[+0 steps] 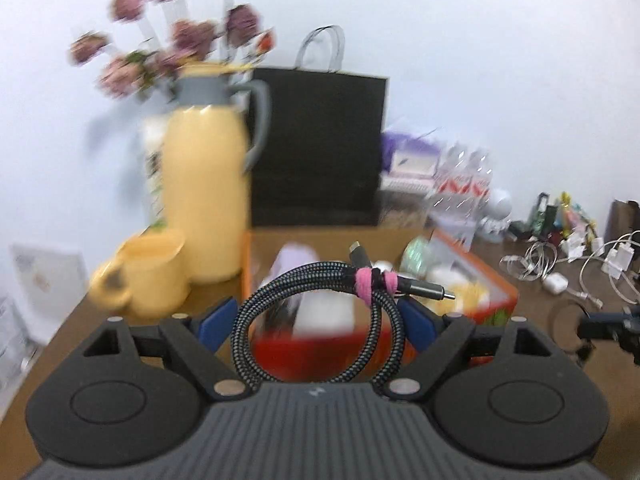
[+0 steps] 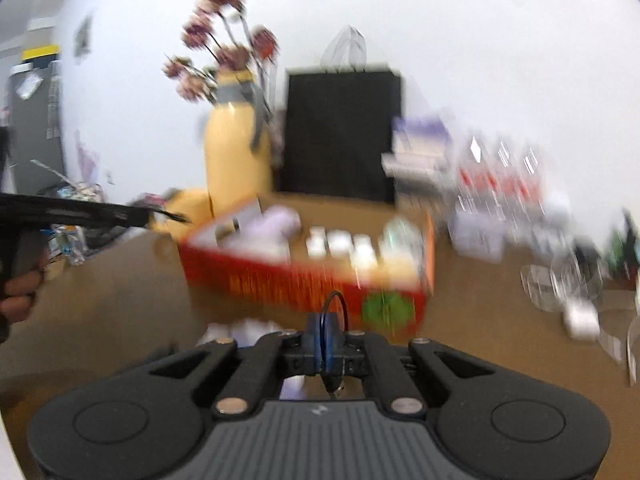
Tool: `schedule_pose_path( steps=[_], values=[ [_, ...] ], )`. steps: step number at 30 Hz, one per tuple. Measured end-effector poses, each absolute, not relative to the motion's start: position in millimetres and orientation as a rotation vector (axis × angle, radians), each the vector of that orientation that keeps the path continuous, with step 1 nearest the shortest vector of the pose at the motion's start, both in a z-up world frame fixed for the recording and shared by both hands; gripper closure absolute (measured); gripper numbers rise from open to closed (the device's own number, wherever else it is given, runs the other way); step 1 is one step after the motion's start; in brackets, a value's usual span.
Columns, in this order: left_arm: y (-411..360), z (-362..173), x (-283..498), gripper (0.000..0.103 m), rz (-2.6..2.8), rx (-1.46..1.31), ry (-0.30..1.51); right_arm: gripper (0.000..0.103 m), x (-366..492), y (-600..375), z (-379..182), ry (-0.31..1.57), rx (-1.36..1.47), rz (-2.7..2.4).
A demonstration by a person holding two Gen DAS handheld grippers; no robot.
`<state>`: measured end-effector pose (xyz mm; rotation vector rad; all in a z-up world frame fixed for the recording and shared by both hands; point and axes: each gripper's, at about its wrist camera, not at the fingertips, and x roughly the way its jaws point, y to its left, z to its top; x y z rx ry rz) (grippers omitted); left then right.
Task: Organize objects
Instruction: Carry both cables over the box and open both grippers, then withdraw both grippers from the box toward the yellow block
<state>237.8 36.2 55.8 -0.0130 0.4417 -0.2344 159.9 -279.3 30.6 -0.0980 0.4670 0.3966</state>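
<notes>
A coiled black-and-grey braided cable [image 1: 316,280], bound with a pink strap, stands upright between the blue pads [image 1: 218,320] of my left gripper [image 1: 316,316]. The gripper is shut on the coil's two sides and holds it in the air in front of the orange-red box [image 1: 496,300]. My right gripper [image 2: 322,332] is shut on a thin black cable [image 2: 338,300], which loops above the pads while its plug hangs below. That gripper is just in front of the box [image 2: 280,284], which holds white and lilac items. Both views are blurred.
Behind the box stand a yellow thermos jug [image 1: 204,192], a yellow mug [image 1: 148,276], a black paper bag [image 1: 320,144] and purple flowers. White cables and chargers [image 1: 560,268] lie at the right on the brown table. A hand [image 2: 16,292] holds the other gripper at the left.
</notes>
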Motion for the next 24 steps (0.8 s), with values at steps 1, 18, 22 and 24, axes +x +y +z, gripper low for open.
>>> schedule_pose_path(
  steps=[1, 18, 22, 24],
  values=[
    [30.3, 60.1, 256.1, 0.015, -0.27, -0.005, 0.453, 0.101, 174.9, -274.2, 42.7, 0.443, -0.103, 0.43],
    [-59.7, -22.3, 405.3, 0.005, -0.463, 0.07, 0.74, 0.091, 454.7, -213.6, 12.4, 0.658, -0.054, 0.421],
    [-31.9, -3.6, 390.8, 0.005, -0.459, -0.019, 0.693, 0.07, 476.3, -231.8, 0.0, 0.689, 0.084, 0.391],
    [-18.9, 5.8, 382.7, 0.005, -0.421, -0.03, 0.671, 0.07, 472.3, -240.2, -0.2, 0.691, 0.119, 0.375]
  ],
)
